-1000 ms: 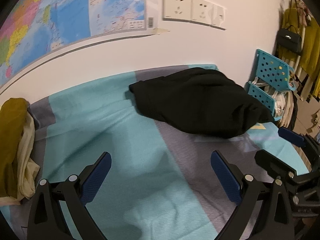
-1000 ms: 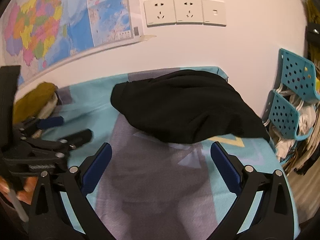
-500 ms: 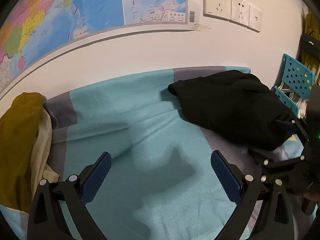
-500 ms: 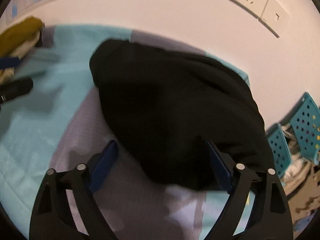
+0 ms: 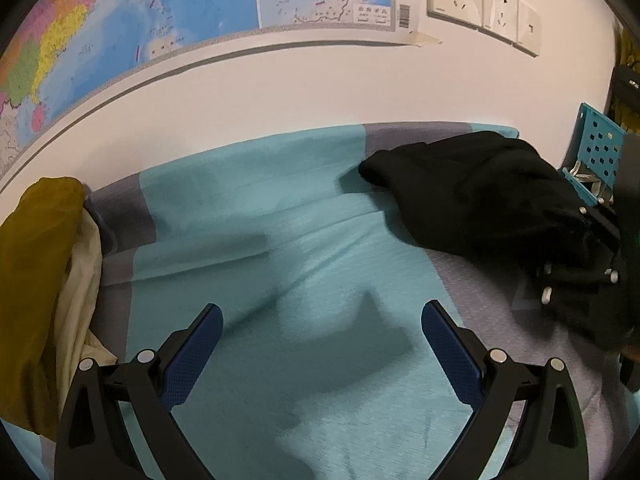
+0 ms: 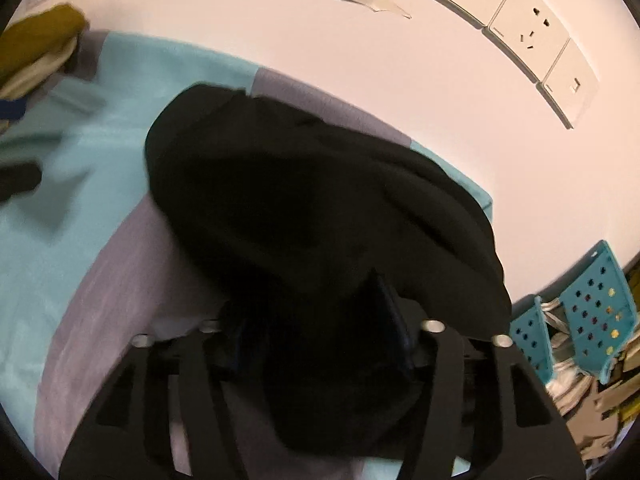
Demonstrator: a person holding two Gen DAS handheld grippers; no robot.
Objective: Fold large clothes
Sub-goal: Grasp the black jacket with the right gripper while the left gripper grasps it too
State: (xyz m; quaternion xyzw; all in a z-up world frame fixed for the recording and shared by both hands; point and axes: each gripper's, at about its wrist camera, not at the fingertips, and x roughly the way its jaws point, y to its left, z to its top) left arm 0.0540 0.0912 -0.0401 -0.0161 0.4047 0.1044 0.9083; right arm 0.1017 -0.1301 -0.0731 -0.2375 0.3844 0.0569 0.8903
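right gripper [image 6: 320, 332] now clamps black garment [image 6: 304, 200].

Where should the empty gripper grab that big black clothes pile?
The left gripper is open over bare sheet. The black garment is bunched, and the right gripper already pinches its near right end. I'd take the loose corner pointing left, coming in low from the left along the sheet. That flap lies thin and flat there, probably easy to pinch and pull out.

Pale wall [image 5: 280, 92] with taped map [image 5: 160, 12], three sockets [image 6: 520, 36]; teal-grey bed sheet [image 5: 280, 280]; teal perforated rack [image 6: 592, 312].
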